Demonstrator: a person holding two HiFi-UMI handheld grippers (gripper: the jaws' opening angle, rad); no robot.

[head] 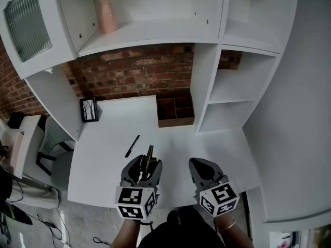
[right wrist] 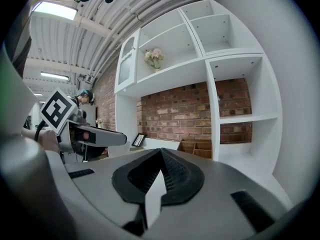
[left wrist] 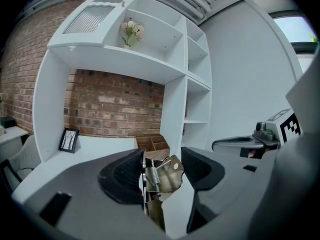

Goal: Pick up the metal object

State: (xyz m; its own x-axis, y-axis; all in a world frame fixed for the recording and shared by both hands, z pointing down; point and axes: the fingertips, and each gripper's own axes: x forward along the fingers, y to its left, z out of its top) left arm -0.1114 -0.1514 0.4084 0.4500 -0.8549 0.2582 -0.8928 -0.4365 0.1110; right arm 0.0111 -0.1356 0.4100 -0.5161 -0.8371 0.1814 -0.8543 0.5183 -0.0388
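Left hand-held gripper [head: 144, 166] is low over the near edge of the white worktop [head: 170, 143], and it has the metal spring clip [head: 149, 154] caught between its jaws. In the left gripper view the jaws stand fairly wide, both dark pads pressing on the clip [left wrist: 168, 173]. You can see bent shiny sheet metal, a coil spring on its left side and a small round hole near the top right. In the head view the clip's dark end pokes forward out of the jaws, clear of the worktop.

Right hand-held gripper [head: 201, 167] sits just beside the left one, to its right. Its jaws are drawn together, tips meeting in a point in the right gripper view [right wrist: 161, 159], with nothing between them.

Out on the worktop, a black pen [head: 132, 145] lies at a slant just ahead of the left gripper. A small framed picture [head: 89, 109] stands at the back left, and a wooden organiser box [head: 176, 109] sits against the brick wall [head: 129, 71]. On the shelf above stands a pink vase [head: 107, 14] with greenery.
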